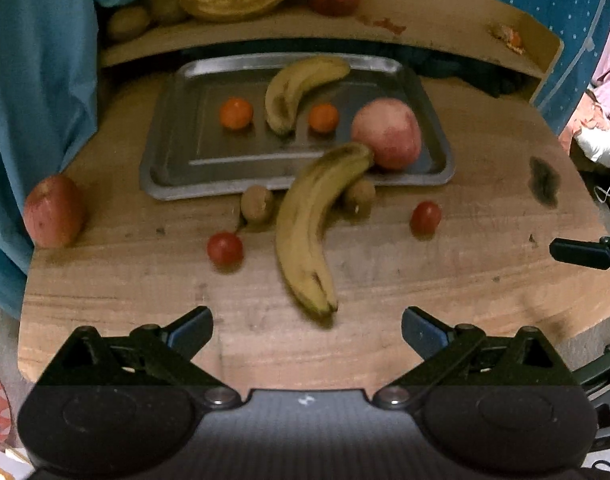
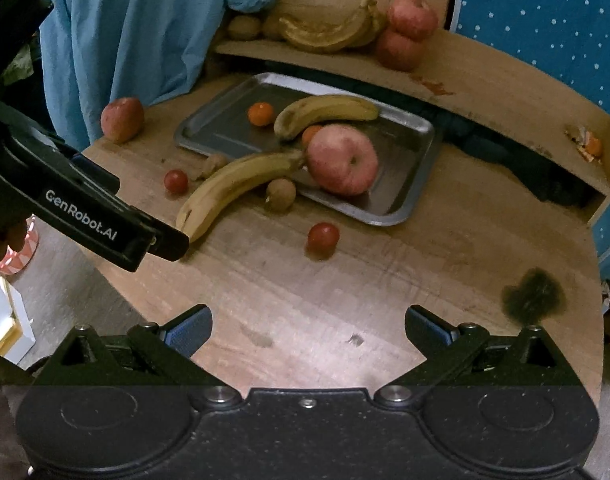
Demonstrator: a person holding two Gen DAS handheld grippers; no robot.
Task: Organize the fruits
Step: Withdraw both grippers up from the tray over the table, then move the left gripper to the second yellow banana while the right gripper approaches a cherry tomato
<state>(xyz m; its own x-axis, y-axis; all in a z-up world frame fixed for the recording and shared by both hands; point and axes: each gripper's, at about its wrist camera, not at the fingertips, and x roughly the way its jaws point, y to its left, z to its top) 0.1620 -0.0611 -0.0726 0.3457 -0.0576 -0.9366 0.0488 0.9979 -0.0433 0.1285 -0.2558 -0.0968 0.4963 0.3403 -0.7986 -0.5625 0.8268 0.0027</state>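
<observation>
On the flat metal tray (image 1: 433, 120) near the wooden counter's (image 1: 465, 280) far edge lie one yellow banana (image 1: 297, 88), two oranges and a red apple (image 1: 387, 132), while both grippers, left gripper (image 1: 307, 328) and right gripper (image 2: 309, 328), gape wide and empty, leaving a second banana (image 1: 305, 232) across the tray's front rim, tomatoes and kiwis

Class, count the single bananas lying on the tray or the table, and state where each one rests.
2. One banana lies in the tray; the other banana lies on the table, its tip over the tray's rim.

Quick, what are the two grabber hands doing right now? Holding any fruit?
Left gripper: open, holding nothing, just short of the banana.
Right gripper: open, holding nothing, over the bare table.
</observation>
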